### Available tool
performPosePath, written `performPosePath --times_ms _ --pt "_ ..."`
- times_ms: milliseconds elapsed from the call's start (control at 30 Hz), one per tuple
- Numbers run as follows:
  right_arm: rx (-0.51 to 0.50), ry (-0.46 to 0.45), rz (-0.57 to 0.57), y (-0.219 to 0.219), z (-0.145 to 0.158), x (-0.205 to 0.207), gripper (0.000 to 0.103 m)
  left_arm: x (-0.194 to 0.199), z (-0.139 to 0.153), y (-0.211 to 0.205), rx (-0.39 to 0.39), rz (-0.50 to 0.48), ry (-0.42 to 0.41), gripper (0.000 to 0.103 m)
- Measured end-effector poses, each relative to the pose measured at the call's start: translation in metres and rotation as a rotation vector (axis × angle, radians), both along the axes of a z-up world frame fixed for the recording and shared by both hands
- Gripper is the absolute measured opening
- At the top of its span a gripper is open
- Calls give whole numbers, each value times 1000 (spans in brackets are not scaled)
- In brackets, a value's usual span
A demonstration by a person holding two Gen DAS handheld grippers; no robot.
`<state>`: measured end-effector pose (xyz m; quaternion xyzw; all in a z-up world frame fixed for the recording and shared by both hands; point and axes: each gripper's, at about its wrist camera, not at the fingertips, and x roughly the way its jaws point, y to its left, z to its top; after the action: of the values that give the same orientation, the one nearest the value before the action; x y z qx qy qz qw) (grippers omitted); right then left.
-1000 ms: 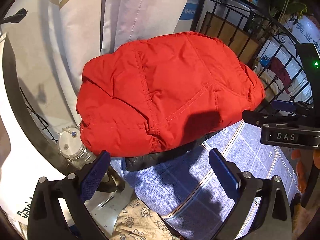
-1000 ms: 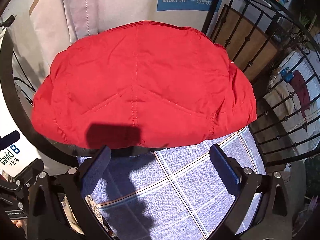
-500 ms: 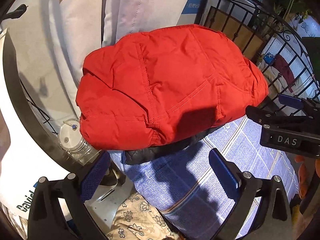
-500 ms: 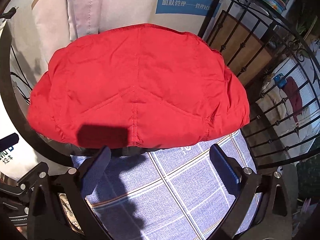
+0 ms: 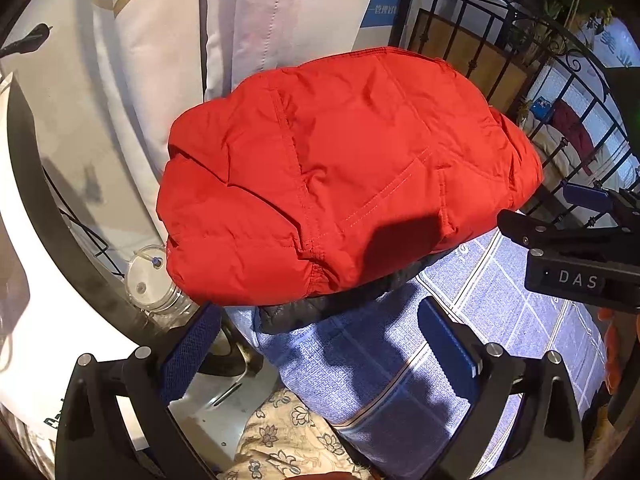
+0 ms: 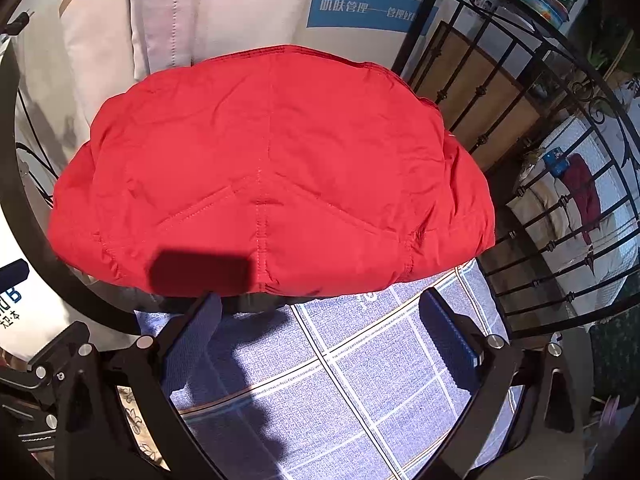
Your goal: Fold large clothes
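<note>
A red padded jacket [image 5: 340, 176] lies folded into a rounded bundle on a blue checked cloth [image 5: 400, 360], its dark lining peeking out along the near edge. In the right wrist view the same jacket [image 6: 272, 176] fills the middle above the blue cloth [image 6: 360, 380]. My left gripper [image 5: 320, 344] hovers open just short of the jacket's near edge, nothing between its blue pads. My right gripper [image 6: 324, 336] is open too, empty, just short of the jacket's near hem. The right gripper's body [image 5: 580, 256] shows at the right of the left wrist view.
White cushions [image 5: 240, 24] stand behind the jacket. A black iron railing [image 6: 540, 160] curves along the right. A clear plastic jar [image 5: 150, 276] sits left of the jacket. A floral fabric [image 5: 280, 432] lies at the near edge.
Both grippers have drawn back and up from the jacket, which sits smaller and lower in both views. The jacket itself has not moved. Both stay open.
</note>
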<state>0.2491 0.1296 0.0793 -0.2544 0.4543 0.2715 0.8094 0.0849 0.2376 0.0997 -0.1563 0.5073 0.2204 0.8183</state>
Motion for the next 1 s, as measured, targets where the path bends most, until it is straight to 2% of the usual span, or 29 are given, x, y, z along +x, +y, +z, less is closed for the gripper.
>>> performPosePath --times_ms 1000 --pt "27 -16 -29 -4 1 0 98 1 3 0 16 -10 -10 97"
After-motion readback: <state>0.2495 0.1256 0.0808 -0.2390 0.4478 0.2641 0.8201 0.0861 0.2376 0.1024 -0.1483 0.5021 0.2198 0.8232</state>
